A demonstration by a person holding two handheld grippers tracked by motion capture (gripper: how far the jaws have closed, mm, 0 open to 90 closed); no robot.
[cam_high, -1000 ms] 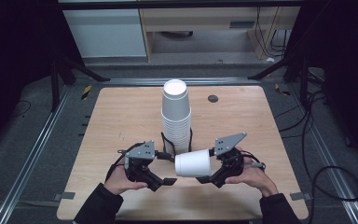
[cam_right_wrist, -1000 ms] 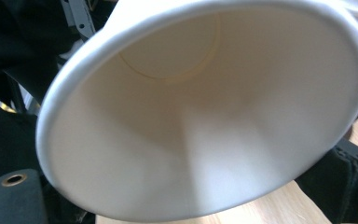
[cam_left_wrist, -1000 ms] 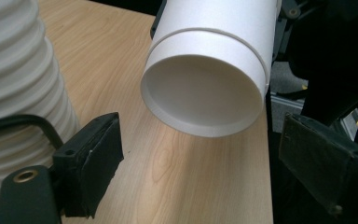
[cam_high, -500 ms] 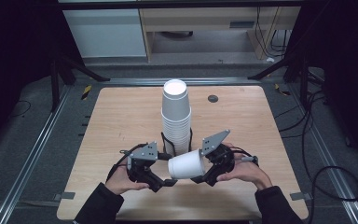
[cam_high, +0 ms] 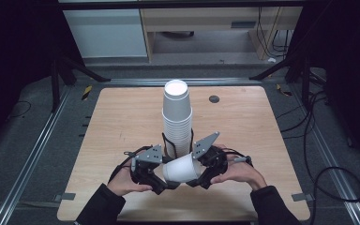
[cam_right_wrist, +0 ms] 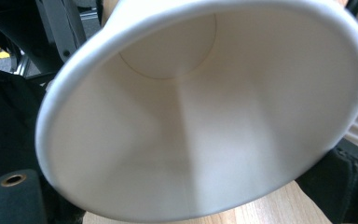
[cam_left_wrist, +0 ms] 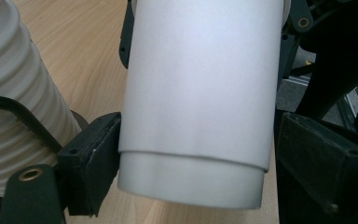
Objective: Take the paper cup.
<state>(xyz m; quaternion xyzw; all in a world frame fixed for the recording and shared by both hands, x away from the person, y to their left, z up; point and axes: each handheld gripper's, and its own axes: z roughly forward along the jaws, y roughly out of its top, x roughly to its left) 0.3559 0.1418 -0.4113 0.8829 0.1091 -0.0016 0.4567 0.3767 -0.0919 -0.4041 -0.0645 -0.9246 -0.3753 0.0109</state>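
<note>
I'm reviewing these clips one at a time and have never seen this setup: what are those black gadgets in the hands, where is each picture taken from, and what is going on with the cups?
No robot here: a person at a wooden table holds a hand-operated two-jaw gripper in each hand. The high view looks down from above the person's side, so the left gripper is on the left and the right gripper on the right. The other two pictures come from small cameras riding on each gripper, looking along its black jaws.

On the table stands a tall stack of white paper cups, upside down, and a small dark disc lies near the far edge. One single cup is held sideways between the two grippers. The left gripper's jaws sit on either side of its base end; the right gripper view looks straight into its open mouth, jaws at the rim.
</note>
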